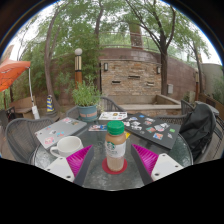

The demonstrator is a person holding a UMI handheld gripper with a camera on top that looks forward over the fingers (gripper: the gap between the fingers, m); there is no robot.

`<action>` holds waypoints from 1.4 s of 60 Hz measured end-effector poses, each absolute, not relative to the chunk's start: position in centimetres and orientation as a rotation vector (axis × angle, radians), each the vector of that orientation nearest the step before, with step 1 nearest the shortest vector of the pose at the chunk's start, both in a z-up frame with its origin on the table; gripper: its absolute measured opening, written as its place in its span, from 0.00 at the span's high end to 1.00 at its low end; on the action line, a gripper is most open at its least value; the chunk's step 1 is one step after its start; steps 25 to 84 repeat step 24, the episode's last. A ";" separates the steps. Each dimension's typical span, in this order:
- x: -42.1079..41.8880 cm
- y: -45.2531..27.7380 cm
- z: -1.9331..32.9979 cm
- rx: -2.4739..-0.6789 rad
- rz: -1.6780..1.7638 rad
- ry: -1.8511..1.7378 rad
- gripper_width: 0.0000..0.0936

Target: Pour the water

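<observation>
The gripper (pixel 117 160) is hovering level over a round glass table (pixel 150 172), fingers spread apart. A green-capped bottle (pixel 116 145) is standing upright between them (gaps either side); its contents are unclear. A white bowl (pixel 68 146) is sitting left.

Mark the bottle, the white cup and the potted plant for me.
bottle (pixel 116 148): gripper view, on its clear body, between the open fingers.
white cup (pixel 69 146): gripper view, on its rim.
potted plant (pixel 87 97): gripper view, on its green leaves.
</observation>
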State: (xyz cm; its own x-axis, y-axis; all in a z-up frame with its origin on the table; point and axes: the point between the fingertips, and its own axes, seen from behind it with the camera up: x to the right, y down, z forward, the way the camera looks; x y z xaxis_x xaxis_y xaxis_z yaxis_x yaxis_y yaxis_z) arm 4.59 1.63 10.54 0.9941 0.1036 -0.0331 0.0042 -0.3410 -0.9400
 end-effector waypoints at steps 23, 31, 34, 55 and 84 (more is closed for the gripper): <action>-3.4 -19.9 23.3 -1.988 0.096 0.056 0.11; -3.9 -20.8 23.7 -1.990 0.105 0.057 0.12; -3.9 -20.8 23.7 -1.990 0.105 0.057 0.12; -3.9 -20.8 23.7 -1.990 0.105 0.057 0.12; -3.9 -20.8 23.7 -1.990 0.105 0.057 0.12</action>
